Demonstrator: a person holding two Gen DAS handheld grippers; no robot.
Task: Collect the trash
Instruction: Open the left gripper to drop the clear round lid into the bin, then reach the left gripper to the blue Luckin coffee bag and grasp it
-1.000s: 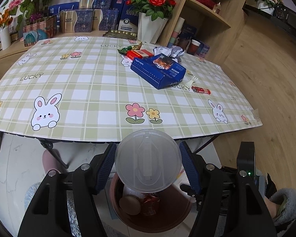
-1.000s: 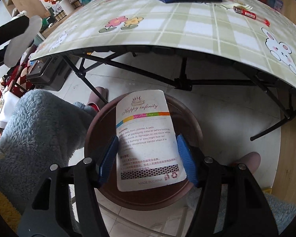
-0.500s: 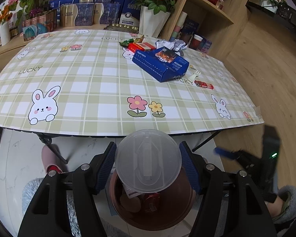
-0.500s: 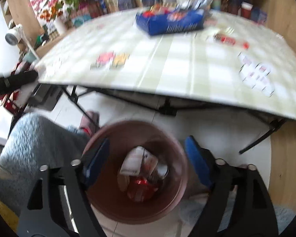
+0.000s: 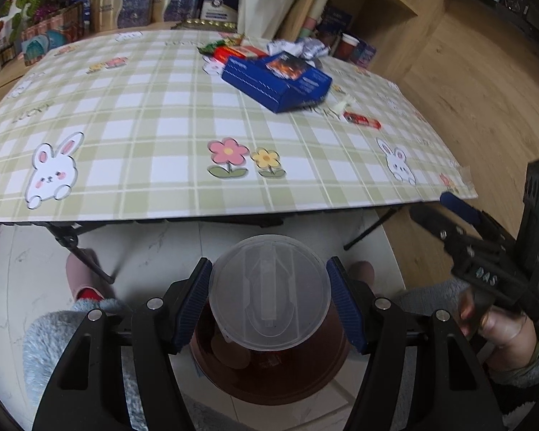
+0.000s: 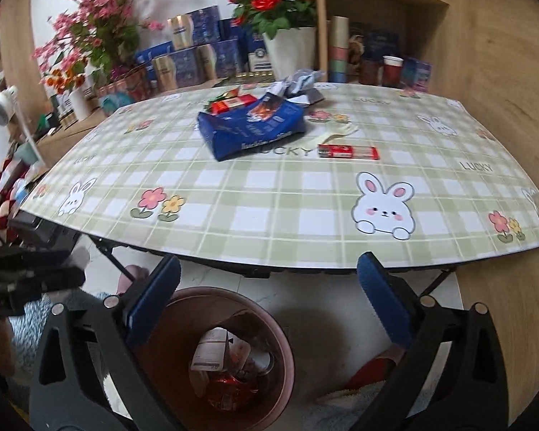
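Observation:
My left gripper (image 5: 269, 300) is shut on a clear plastic lid (image 5: 269, 291) and holds it above the brown trash bin (image 5: 269, 377) on the floor. My right gripper (image 6: 269, 305) is open and empty, raised above the bin (image 6: 233, 355), which holds a white packet (image 6: 208, 353) and red wrappers. It also shows at the right in the left wrist view (image 5: 485, 244). On the checked table (image 6: 269, 197) lie a blue box (image 6: 249, 127), a red wrapper (image 6: 348, 151), a white plastic fork (image 6: 336, 134) and crumpled wrappers (image 6: 298, 84).
A white vase of red roses (image 6: 287, 50), boxes and a wooden shelf (image 6: 377, 18) stand behind the table. The folding table legs (image 5: 79, 248) and my slippered feet (image 5: 79, 276) are beside the bin. A wooden floor (image 5: 485, 89) is at the right.
My right gripper opened and dropped the white packet into the bin, then rose and tilted up toward the table. My left gripper still holds the lid over the bin.

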